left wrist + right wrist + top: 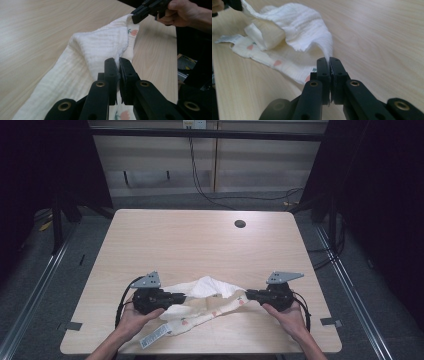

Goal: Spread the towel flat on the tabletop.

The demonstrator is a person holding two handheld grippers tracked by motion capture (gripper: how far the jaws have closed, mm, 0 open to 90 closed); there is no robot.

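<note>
Crinkled cream muslin cloth with small pink fruit print [207,302], bunched and sagging, near front edge of pale wood-grain desk [200,240]; left tool [184,298] pinched closed on its left end; right tool [248,294] pinched closed on its right end.

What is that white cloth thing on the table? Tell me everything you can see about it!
The cloth is a small, crinkly cream-white fabric piece, looking like soft gauze, with little pink and green prints and a white label at one end. It is crumpled and bunched, stretched sideways near the front edge of the wooden table. The left hand-held gripper pinches one end and the right hand-held gripper pinches the other; the middle sags onto the table.
</note>
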